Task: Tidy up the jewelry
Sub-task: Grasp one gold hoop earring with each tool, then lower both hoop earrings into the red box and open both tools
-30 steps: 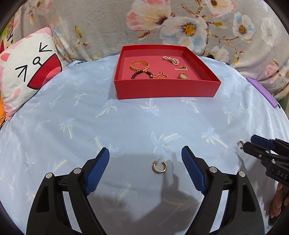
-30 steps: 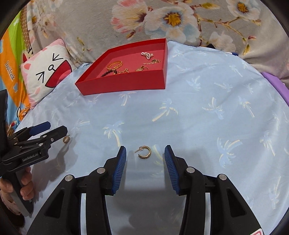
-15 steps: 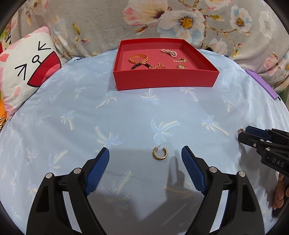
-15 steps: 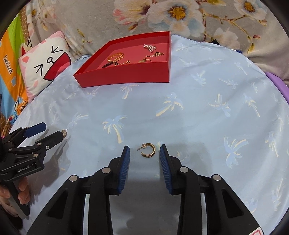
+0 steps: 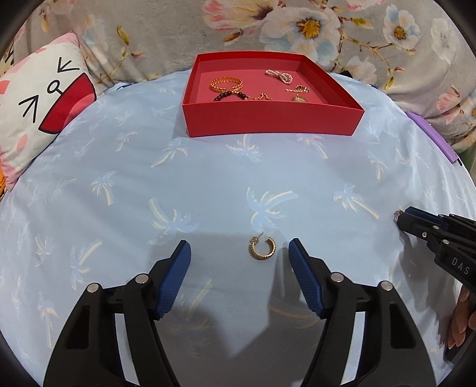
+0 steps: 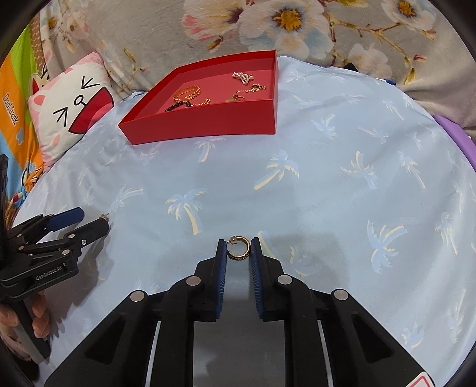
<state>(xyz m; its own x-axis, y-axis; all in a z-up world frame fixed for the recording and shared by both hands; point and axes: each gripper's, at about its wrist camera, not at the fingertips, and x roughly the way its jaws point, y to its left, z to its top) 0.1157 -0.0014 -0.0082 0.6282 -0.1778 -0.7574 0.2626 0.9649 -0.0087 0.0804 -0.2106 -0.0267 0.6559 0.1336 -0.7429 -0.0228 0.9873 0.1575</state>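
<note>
A gold hoop earring (image 5: 262, 249) lies on the blue palm-print cloth between the open fingers of my left gripper (image 5: 239, 253). A second gold hoop earring (image 6: 238, 249) sits between the pads of my right gripper (image 6: 238, 249), which has closed onto it; the pads touch its sides. A red tray (image 5: 272, 120) at the back holds several pieces: a gold chain bracelet (image 5: 226, 84), a dark bead bracelet (image 5: 230, 96), a pearl piece (image 5: 279, 76). The tray also shows in the right wrist view (image 6: 208, 123).
A cat-face pillow (image 5: 38, 110) lies at the far left. A floral blanket (image 5: 327, 26) runs behind the tray. A purple edge (image 5: 437, 140) shows at the right. The right gripper's tip appears in the left wrist view (image 5: 416, 221).
My right gripper has closed from open down onto its earring. My left gripper has narrowed a little around the other earring. Both have lowered slightly.
</note>
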